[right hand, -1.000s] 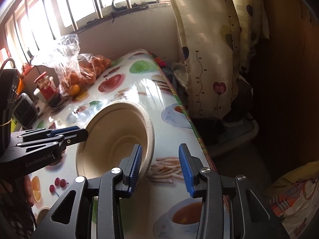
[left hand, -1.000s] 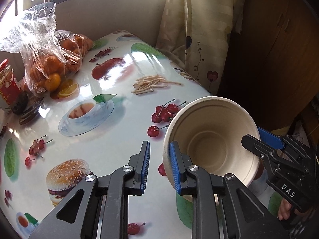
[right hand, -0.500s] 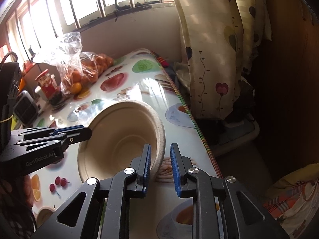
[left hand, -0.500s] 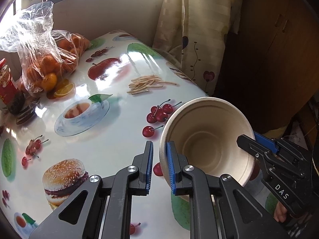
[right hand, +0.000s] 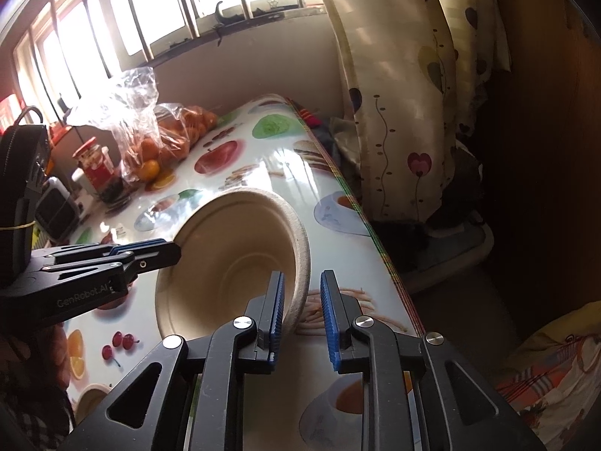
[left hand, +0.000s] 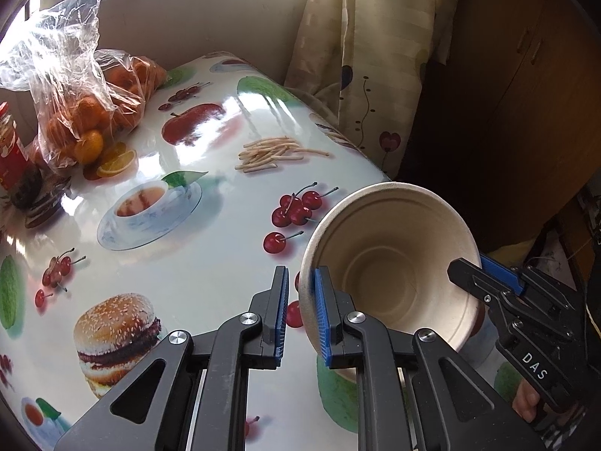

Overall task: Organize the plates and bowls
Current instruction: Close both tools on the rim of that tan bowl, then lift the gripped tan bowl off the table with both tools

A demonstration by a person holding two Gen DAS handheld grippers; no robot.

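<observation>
Bowl (left hand: 390,263), tilted, lower right of frame above counter (left hand: 210,263) edge; left hand-held gripper (left hand: 300,315) and right hand-held gripper (right hand: 300,312) both slightly open, rim between fingers, grip unclear.

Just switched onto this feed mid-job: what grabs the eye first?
A beige moulded-fibre bowl, tipped on its side near the table's right edge, sits between the left gripper and right gripper, whose jaws straddle opposite rims. Behind, a clear plastic bag of oranges rests on the glossy food-print tablecloth.
</observation>
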